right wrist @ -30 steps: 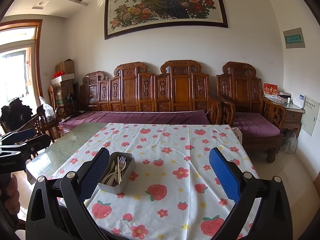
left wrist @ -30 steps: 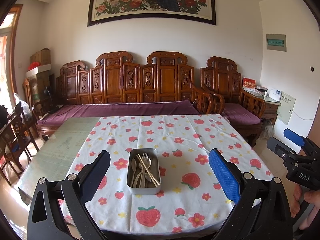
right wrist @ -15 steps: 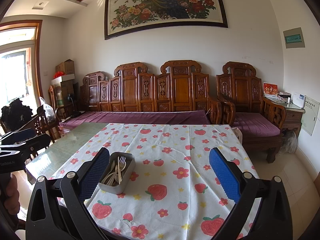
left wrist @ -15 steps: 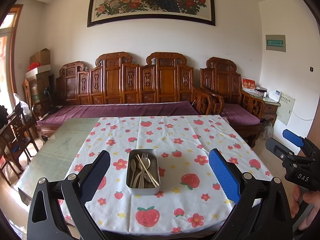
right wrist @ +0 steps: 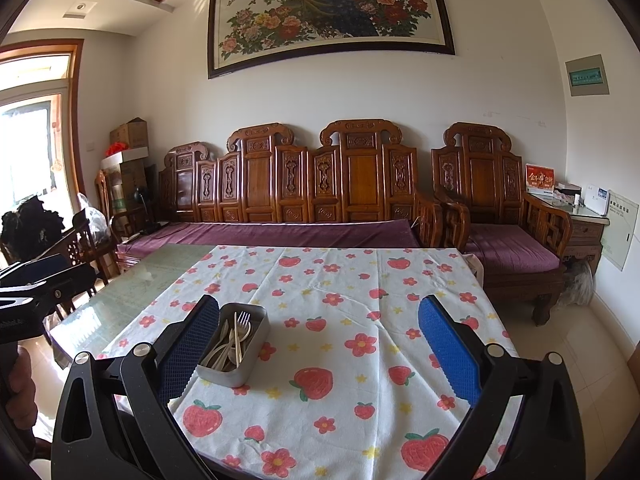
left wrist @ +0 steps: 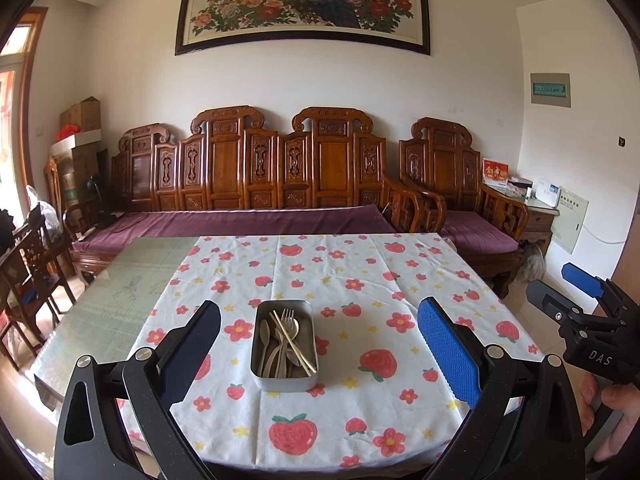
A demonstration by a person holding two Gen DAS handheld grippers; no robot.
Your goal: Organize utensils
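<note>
Metal tin with utensils is sitting near the table's front edge. Both grippers, left and right, are hovering with jaws wide, holding nothing.

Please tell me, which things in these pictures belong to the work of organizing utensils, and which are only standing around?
For the job: metal tin; in it a fork, chopsticks, spoons; left gripper and right gripper, both open and empty.

Only standing around: strawberry tablecloth, wooden bench, peacock painting, cardboard boxes.
</note>
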